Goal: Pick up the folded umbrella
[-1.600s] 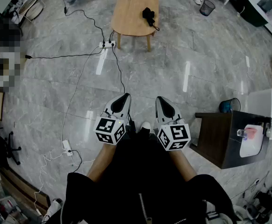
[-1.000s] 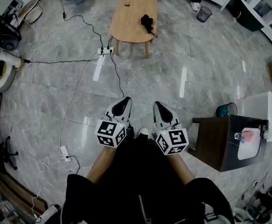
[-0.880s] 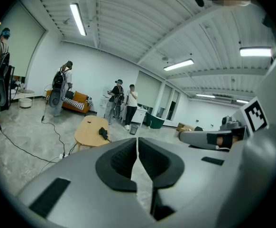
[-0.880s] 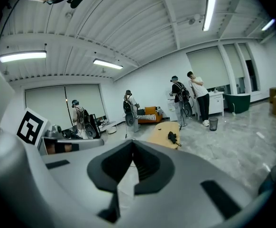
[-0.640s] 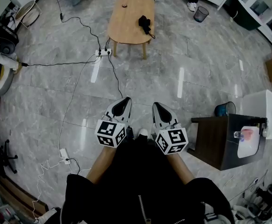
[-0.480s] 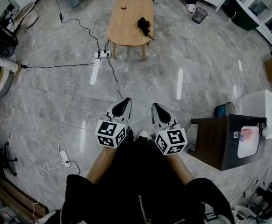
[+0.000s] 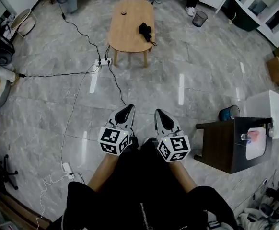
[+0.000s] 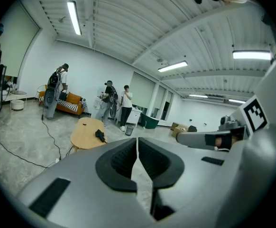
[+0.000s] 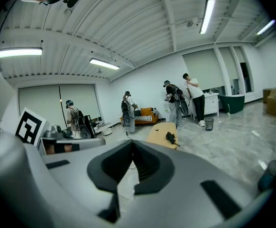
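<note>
The folded umbrella (image 7: 145, 31) is a small black bundle on the right side of an oval wooden table (image 7: 127, 25) far ahead across the floor. It also shows as a dark shape, the umbrella (image 8: 100, 135) in the left gripper view and the umbrella (image 9: 170, 137) in the right gripper view, on the table (image 9: 161, 129). My left gripper (image 7: 126, 111) and right gripper (image 7: 158, 113) are held side by side close to my body, far short of the table. Both are shut with nothing between the pads, as their own views show: left gripper (image 8: 137, 142), right gripper (image 9: 132, 144).
A power strip (image 7: 103, 61) with trailing cables lies on the grey floor left of the table legs. A dark cabinet (image 7: 221, 143) and a blue bucket (image 7: 229, 113) stand to my right. A waste bin (image 7: 199, 18) and several people (image 8: 110, 103) stand beyond the table.
The table, power strip and floor have slid down towards me in the head view, so I have come closer. Both grippers stay shut, side by side.
</note>
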`<state>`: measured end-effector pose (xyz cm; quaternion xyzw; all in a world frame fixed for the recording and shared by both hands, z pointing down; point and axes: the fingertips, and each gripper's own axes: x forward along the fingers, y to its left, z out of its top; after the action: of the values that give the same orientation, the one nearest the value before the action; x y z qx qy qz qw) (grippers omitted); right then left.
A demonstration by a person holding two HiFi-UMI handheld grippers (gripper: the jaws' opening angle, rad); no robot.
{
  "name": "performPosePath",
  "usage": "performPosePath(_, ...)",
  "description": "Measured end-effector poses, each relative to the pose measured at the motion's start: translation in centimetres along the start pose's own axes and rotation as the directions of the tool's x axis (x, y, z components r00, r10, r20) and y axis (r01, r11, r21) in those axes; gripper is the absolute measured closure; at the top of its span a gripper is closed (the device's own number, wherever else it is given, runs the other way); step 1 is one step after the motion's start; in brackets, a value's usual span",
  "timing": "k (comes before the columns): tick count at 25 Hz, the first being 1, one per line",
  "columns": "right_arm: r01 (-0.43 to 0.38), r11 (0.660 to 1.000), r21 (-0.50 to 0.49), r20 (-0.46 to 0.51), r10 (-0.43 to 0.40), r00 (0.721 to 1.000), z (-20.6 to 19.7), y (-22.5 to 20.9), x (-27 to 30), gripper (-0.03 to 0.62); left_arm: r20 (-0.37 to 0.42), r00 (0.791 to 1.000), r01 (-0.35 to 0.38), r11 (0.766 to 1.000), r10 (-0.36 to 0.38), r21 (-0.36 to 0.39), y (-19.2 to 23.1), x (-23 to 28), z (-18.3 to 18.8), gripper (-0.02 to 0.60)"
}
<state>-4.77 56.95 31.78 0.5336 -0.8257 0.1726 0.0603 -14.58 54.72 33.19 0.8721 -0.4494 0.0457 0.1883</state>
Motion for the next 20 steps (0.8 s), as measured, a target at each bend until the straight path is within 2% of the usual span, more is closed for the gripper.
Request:
performPosePath(9, 0.022, 1.0, 0.006, -0.001, -0.022, 1.0, 0.1, 1.2, 1.6, 0.583, -0.017, 1.0, 0.018, 1.0, -0.019, -0.011, 1.5, -0.1, -0.5, 0.558)
performPosePath(20, 0.001, 1.0, 0.018, -0.023, -0.001, 1.0, 1.1, -1.1, 6.8, 0.583, -0.038, 0.999, 0.01, 1.0, -0.01, -0.014, 4.2, 4.3, 0.6, 0.558)
